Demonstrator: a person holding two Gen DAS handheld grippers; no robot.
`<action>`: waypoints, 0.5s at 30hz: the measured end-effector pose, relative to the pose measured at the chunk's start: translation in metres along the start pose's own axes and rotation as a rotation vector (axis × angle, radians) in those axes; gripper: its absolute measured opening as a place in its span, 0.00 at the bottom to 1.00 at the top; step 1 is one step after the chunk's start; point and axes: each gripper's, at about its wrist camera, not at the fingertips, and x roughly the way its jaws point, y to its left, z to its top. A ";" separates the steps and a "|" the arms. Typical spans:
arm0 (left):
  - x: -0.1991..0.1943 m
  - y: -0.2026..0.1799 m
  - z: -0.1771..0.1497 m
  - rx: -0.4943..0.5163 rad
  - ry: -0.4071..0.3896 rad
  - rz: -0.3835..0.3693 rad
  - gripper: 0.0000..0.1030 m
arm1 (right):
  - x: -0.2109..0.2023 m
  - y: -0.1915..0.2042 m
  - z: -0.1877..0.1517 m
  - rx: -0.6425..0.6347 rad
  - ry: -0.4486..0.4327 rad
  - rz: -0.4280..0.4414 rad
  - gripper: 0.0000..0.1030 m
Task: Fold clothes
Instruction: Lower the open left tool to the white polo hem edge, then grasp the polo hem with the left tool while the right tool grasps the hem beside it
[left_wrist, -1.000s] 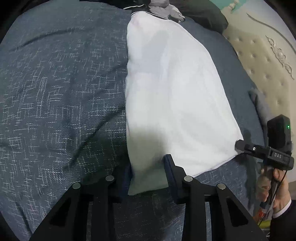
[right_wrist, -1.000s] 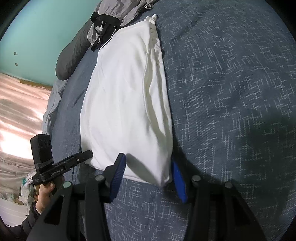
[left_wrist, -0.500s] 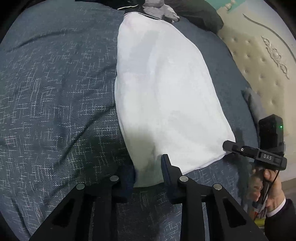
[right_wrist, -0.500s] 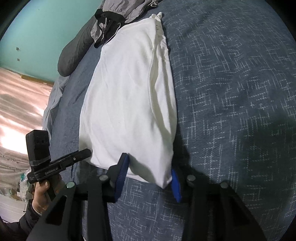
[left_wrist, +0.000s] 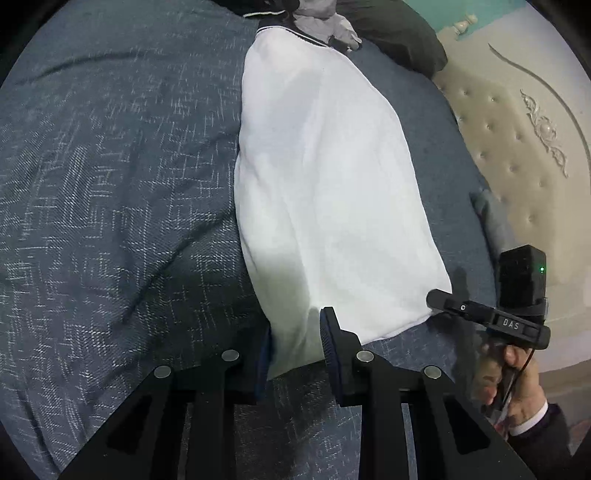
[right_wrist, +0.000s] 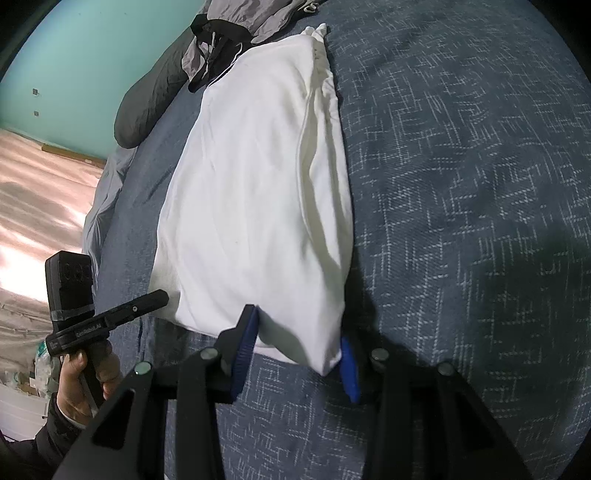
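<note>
The white garment (left_wrist: 325, 192) lay in a long narrow strip on the blue-grey bedspread (left_wrist: 110, 184), running from the near hem up toward twelve o'clock, where its dark-trimmed collar end met a heap of grey clothes (left_wrist: 325, 26). It looked light, soft and limp, likely to sag and slide out of shape unless lifted evenly by both near corners.

The left gripper (left_wrist: 295, 343) had its jaws partly drawn in around the hem's left corner at six o'clock in its own view; they had just been closing, with cloth bunched between them. The right gripper (right_wrist: 299, 350) stood likewise on the other corner, a little wider, its blue pads (right_wrist: 245, 339) flanking a thicker fold. Both seemed to be pinching cloth, though pad contact was hard to confirm.

Beyond the spread, a tufted cream headboard (left_wrist: 517, 147) stood at three o'clock in the left view, and a teal wall (right_wrist: 74, 55) at ten o'clock in the right.
</note>
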 end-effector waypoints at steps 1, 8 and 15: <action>0.002 0.001 0.000 -0.002 0.003 0.000 0.27 | 0.000 0.000 0.000 0.002 -0.001 0.001 0.40; 0.011 -0.002 -0.009 0.029 0.005 0.032 0.27 | -0.002 -0.004 -0.001 0.009 -0.006 0.012 0.40; 0.016 -0.018 -0.010 0.080 -0.005 0.082 0.16 | -0.002 -0.002 -0.002 0.006 -0.009 0.005 0.38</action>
